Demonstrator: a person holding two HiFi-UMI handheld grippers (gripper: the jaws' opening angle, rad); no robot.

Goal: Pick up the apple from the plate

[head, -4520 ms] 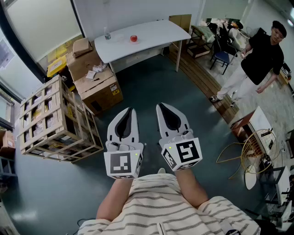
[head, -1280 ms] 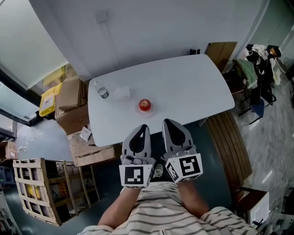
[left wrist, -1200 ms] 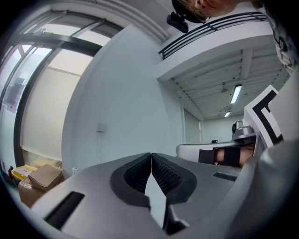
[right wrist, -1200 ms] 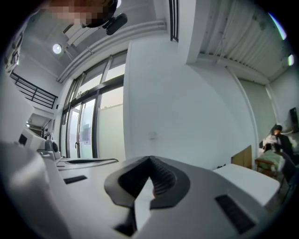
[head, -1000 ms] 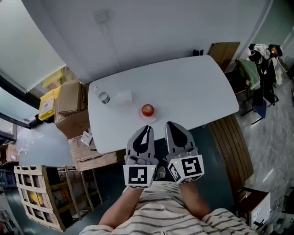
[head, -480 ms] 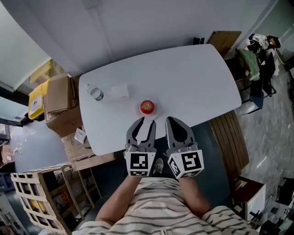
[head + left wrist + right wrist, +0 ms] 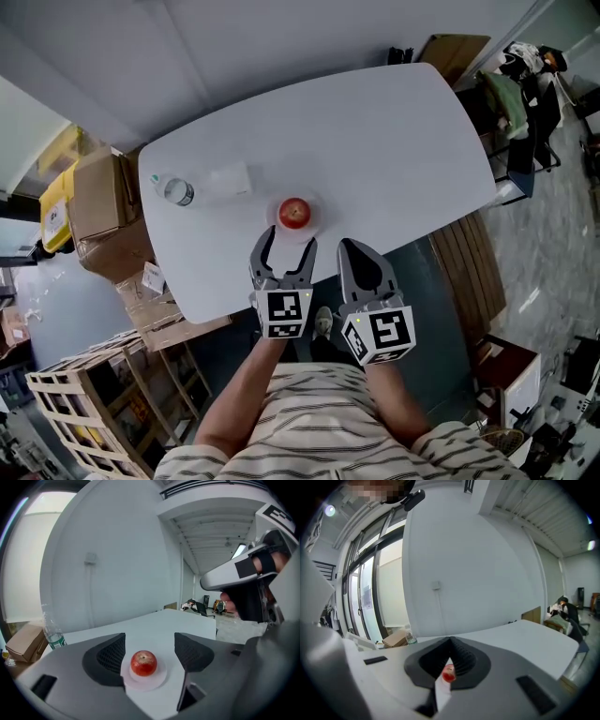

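No legible text, sticker on cardboard box too small, bottle label blurred

You held two light-grey grippers. The left gripper had black, mesh-textured pads and was opening its jaws, with the red apple ahead of them rather than between. The right gripper showed the same grey shell and black pads. Each bore black-and-white square markers. The plate under the apple was white, as was the table. Your shirt was cream with thin dark stripes. The floor was dark teal, the cardboard boxes brown, the bin yellow, and the bottle clear with a green label.
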